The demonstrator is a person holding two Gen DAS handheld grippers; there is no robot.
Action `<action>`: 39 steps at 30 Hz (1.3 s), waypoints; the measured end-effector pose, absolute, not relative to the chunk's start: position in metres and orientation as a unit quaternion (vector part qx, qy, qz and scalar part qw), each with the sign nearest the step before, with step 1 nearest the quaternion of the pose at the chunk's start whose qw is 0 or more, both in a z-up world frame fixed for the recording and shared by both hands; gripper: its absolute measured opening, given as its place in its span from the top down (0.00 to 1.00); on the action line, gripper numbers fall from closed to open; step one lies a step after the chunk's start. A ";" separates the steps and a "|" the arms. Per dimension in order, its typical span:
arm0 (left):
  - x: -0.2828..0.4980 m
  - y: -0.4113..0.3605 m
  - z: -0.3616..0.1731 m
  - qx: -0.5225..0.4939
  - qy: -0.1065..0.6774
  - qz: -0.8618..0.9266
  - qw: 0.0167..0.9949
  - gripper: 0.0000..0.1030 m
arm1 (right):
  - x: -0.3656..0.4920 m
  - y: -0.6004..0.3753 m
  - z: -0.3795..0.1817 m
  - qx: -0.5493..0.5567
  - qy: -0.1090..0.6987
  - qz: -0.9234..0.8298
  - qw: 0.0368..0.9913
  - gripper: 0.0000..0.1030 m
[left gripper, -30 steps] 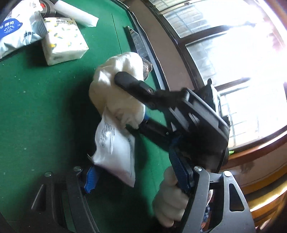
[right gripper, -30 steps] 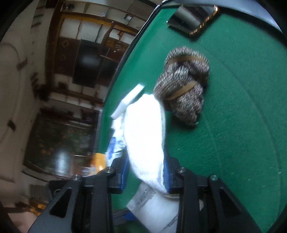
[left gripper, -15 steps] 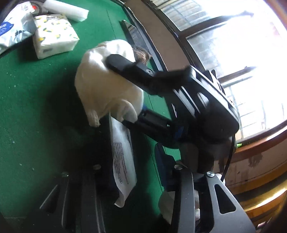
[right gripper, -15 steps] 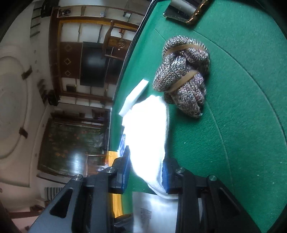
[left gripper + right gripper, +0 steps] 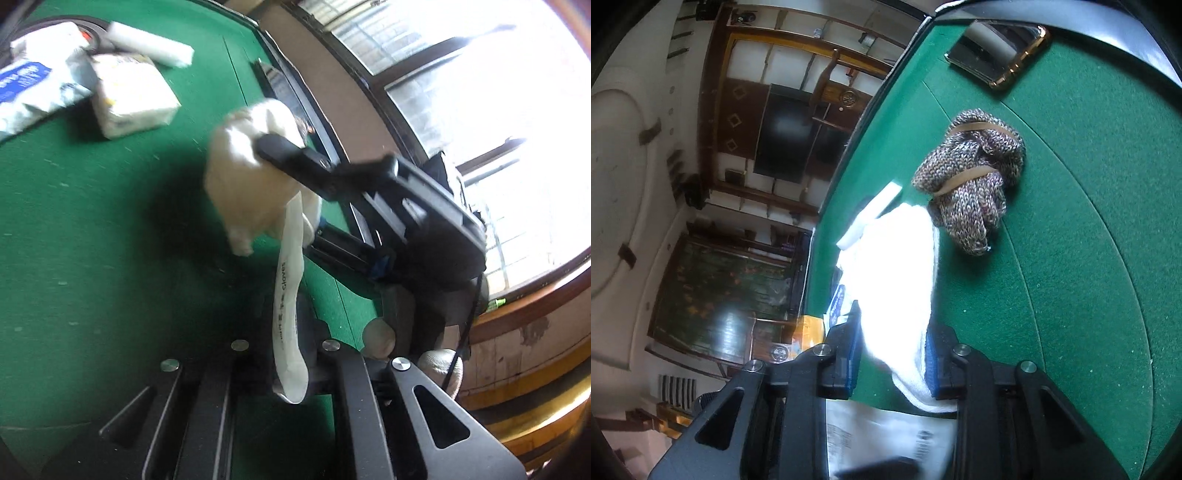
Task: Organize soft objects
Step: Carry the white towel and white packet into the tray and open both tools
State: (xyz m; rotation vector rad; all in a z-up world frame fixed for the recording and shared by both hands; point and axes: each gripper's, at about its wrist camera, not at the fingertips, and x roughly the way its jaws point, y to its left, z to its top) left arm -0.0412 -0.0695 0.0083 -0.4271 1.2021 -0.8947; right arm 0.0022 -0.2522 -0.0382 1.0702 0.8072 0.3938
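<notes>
My right gripper (image 5: 892, 354) is shut on a white cloth glove (image 5: 894, 280) held above the green felt table (image 5: 1089, 277); it also shows in the left wrist view (image 5: 247, 184) with the right gripper's black finger across it. A white paper label (image 5: 288, 306) hangs from the glove and sits between the fingers of my left gripper (image 5: 286, 350), which is shut on it. The label also shows under the right gripper (image 5: 886, 435). A knotted grey-brown knitted item (image 5: 971, 177) with tan bands lies on the felt beyond the glove.
A tissue pack (image 5: 129, 99), a blue-and-white packet (image 5: 33, 92) and a white roll (image 5: 151, 44) lie at the table's far left. A gold-rimmed corner pocket (image 5: 1001, 51) is beyond the knitted item. Windows are to the right.
The left gripper has closed onto the hanging label, which now runs edge-on between its fingers. The glove and right gripper have risen a little; the knitted item has not moved.
</notes>
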 end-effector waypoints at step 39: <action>-0.105 0.314 0.043 -0.278 0.410 -0.078 0.865 0.43 | 0.025 0.065 0.039 0.185 0.470 0.386 0.772 0.75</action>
